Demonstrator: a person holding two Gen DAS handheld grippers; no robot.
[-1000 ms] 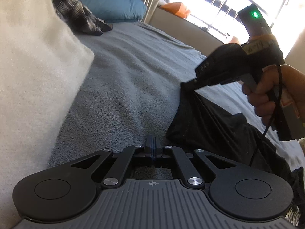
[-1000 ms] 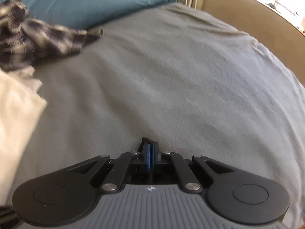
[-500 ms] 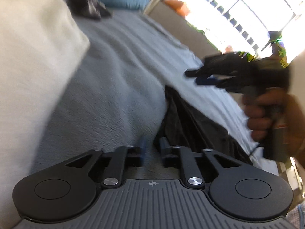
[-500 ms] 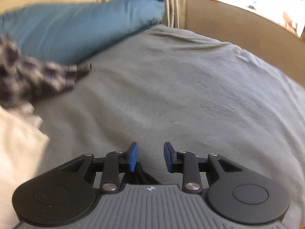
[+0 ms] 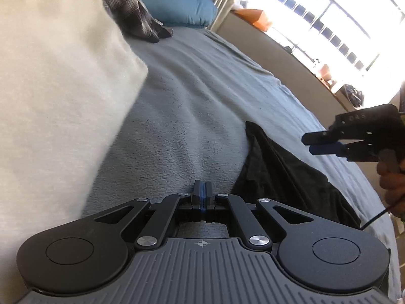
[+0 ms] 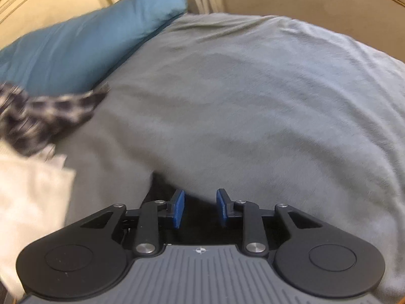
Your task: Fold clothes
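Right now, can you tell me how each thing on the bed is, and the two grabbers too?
Black garment: lying crumpled on the grey bed cover, not folded, held by neither gripper.
Cream cloth: lying at the left, smooth.
Plaid garment: bunched up beside the blue pillow.
Left gripper: shut, empty.
Right gripper: jaws apart and closing, nothing between the pads, above the black garment.

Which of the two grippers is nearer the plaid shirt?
Left. The left gripper sits beside the white cloth, the plaid shirt straight beyond it; the right gripper hovers farther off, above the black garment.
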